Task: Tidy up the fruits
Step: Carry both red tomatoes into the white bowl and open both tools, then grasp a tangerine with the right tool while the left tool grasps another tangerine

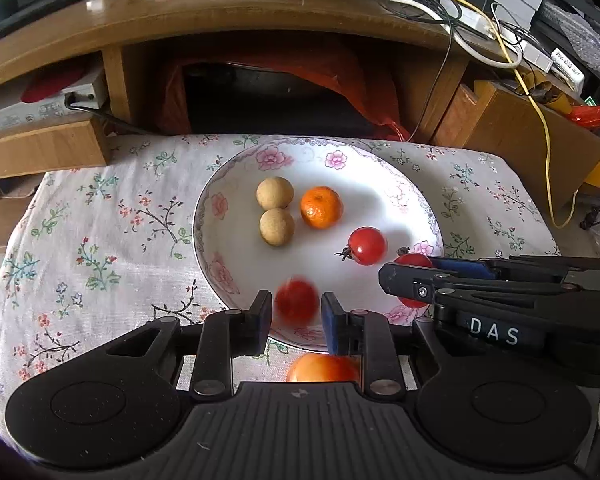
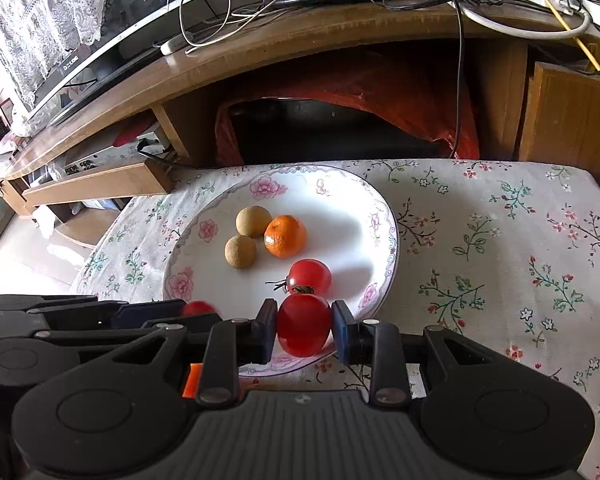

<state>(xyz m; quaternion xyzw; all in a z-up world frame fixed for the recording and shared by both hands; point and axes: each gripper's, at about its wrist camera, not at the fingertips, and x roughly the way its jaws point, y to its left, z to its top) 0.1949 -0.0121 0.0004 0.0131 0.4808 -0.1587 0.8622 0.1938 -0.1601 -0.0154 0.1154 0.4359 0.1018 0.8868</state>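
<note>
A white plate (image 1: 236,252) (image 2: 204,264) with pink flowers sits on a floral cloth. It holds two tan longans (image 1: 275,193) (image 2: 253,221), a mandarin (image 1: 321,207) (image 2: 285,236) and a stemmed cherry tomato (image 1: 367,245) (image 2: 309,276). Over the plate's near rim, my left gripper (image 1: 296,312) (image 2: 180,314) is shut on a small red tomato (image 1: 297,306) (image 2: 198,307), which looks blurred. Beside it on the right, my right gripper (image 2: 304,328) (image 1: 404,276) is shut on another red tomato (image 2: 304,326) (image 1: 413,260).
A larger orange-red fruit (image 1: 323,368) lies on the cloth just in front of the plate, under my left gripper. A wooden TV stand (image 1: 220,12) with tangled cables and a red bag (image 1: 364,92) rises behind the table. Bare cloth (image 2: 500,260) stretches right of the plate.
</note>
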